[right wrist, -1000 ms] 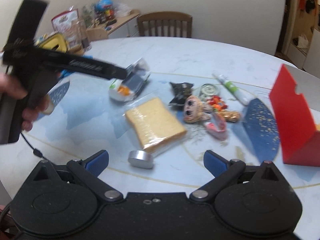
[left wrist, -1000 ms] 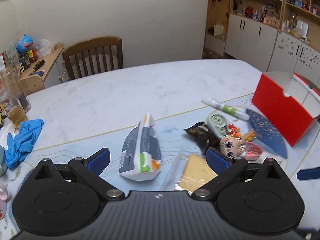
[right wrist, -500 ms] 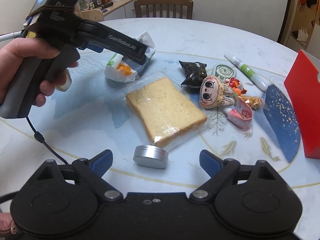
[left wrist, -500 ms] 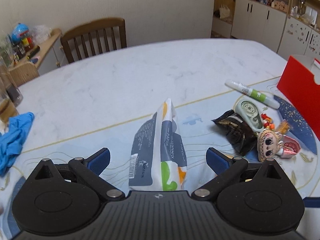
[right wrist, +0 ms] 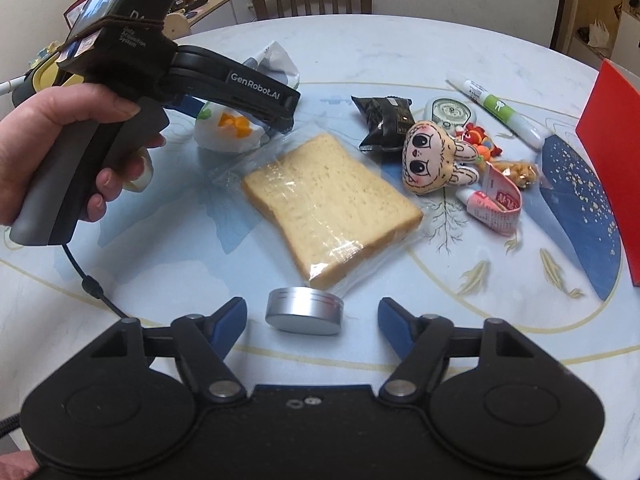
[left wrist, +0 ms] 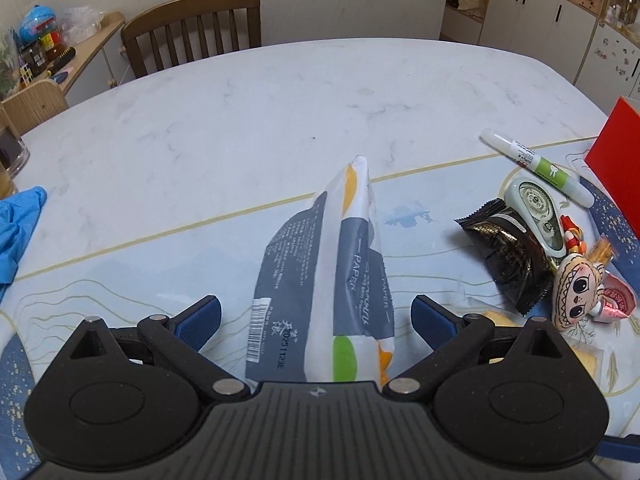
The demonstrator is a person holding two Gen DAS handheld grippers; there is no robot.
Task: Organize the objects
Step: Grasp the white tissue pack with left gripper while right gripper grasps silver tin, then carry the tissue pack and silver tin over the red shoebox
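Left gripper (left wrist: pixel 316 318) apart astride tissue pack (left wrist: pixel 328 280); right gripper (right wrist: pixel 310 316) closing, apart around tin (right wrist: pixel 305 310)

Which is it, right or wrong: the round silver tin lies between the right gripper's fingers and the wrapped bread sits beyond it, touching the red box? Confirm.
Wrong in one respect: the wrapped bread lies well apart from the red box. The right wrist view shows it. The round silver tin does lie between the right gripper fingers, bread beyond.

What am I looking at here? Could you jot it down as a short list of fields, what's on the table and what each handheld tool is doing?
Setting: marble-look table
Left gripper: fingers open, straddling the tissue pack, not pressing it
Right gripper: fingers apart and just been closing, either side of the silver tin, no contact visible
Middle: wrapped bread slice
Other items: black snack packet, doll, marker
Right edge: red box
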